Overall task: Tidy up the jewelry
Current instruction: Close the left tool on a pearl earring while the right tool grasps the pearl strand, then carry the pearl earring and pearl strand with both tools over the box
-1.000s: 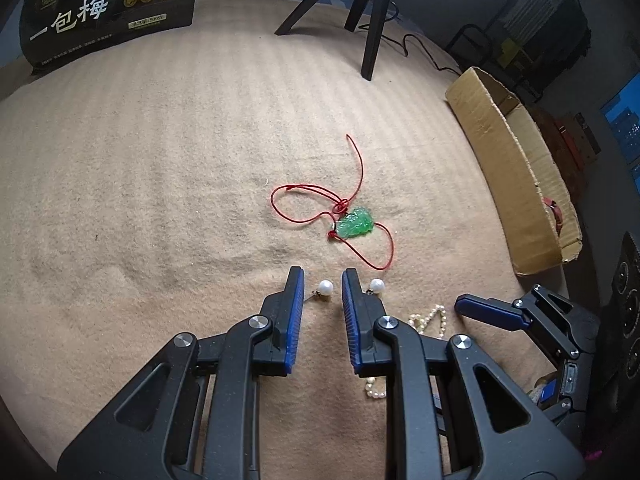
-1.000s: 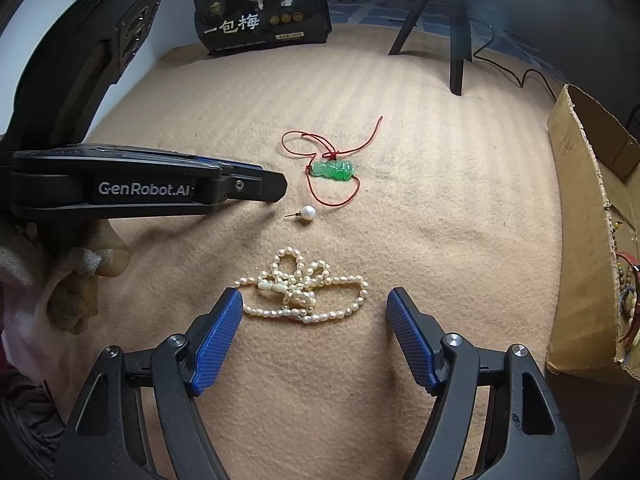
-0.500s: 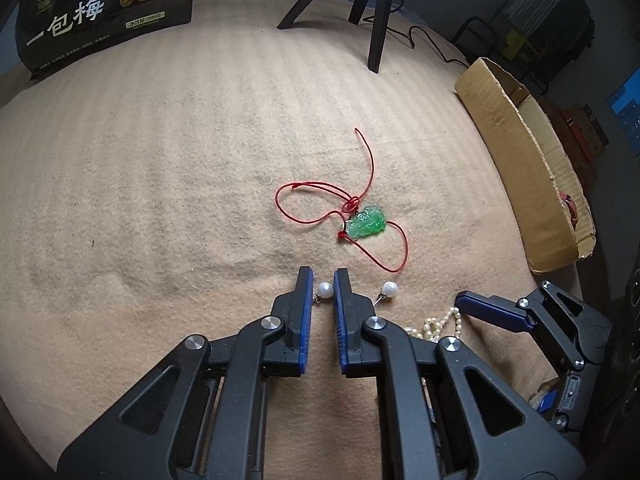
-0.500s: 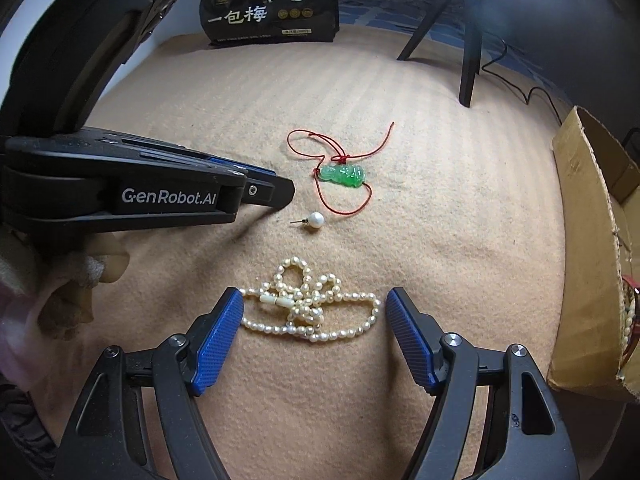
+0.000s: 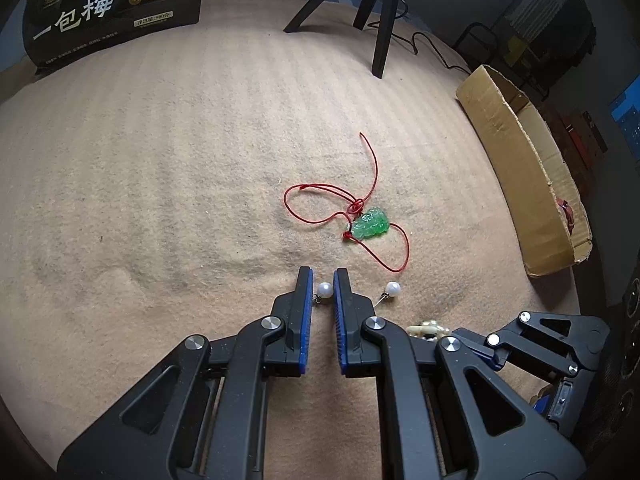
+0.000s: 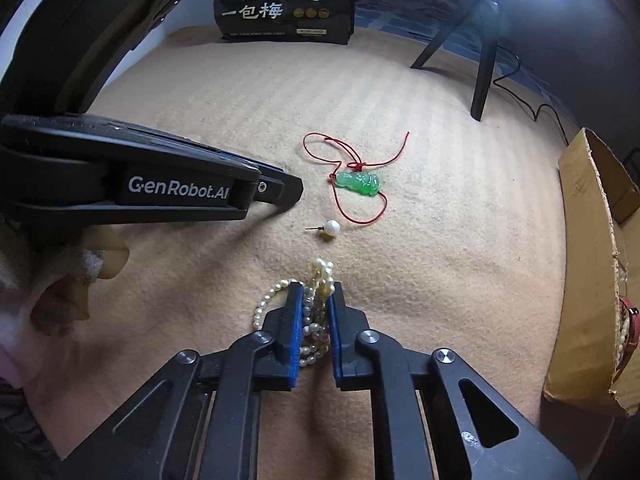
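My left gripper (image 5: 323,280) is shut on a pearl stud earring (image 5: 324,290), which sits between its blue pads on the beige blanket. A second pearl earring (image 5: 392,289) lies just to its right and also shows in the right wrist view (image 6: 332,227). A green jade pendant on a red cord (image 5: 370,224) lies beyond them; it shows too in the right wrist view (image 6: 358,182). My right gripper (image 6: 314,294) is shut on the bunched pearl necklace (image 6: 316,276), low on the blanket. The left gripper (image 6: 280,192) shows at the left of the right wrist view.
An open cardboard box (image 5: 520,184) with some jewelry stands at the right edge of the blanket (image 5: 160,200), and shows in the right wrist view (image 6: 592,280). A black printed bag (image 5: 112,8) and black tripod legs (image 5: 380,20) stand at the back.
My right gripper closed from wide open onto the pearl necklace, bunching it together. My left gripper narrowed further onto the pearl earring and stayed in place.
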Demonstrator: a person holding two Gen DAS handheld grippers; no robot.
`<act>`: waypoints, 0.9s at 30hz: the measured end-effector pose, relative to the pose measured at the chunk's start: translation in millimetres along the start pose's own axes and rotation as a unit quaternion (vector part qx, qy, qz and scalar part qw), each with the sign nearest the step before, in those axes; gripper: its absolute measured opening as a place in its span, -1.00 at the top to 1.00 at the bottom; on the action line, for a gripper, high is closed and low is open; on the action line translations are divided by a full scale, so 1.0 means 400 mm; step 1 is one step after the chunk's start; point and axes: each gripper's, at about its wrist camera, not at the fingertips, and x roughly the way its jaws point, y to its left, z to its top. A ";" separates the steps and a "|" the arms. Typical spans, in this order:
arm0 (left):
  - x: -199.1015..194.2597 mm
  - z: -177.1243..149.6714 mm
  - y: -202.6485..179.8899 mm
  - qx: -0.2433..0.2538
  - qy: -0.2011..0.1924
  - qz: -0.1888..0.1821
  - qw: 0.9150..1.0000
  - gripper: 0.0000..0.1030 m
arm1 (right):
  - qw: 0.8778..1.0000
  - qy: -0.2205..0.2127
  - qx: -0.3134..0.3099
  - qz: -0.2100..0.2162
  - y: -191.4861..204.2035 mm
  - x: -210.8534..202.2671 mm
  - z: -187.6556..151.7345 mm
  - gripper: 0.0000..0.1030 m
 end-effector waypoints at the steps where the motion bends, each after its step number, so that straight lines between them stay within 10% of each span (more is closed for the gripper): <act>1: -0.005 0.000 0.002 -0.002 -0.002 0.000 1.000 0.87 | 1.000 -0.001 0.002 0.001 -0.001 -0.002 0.001 0.81; 27: -0.147 0.044 -0.038 -0.017 -0.078 -0.039 0.996 0.88 | 0.992 -0.099 0.079 -0.025 -0.162 -0.200 0.041 0.85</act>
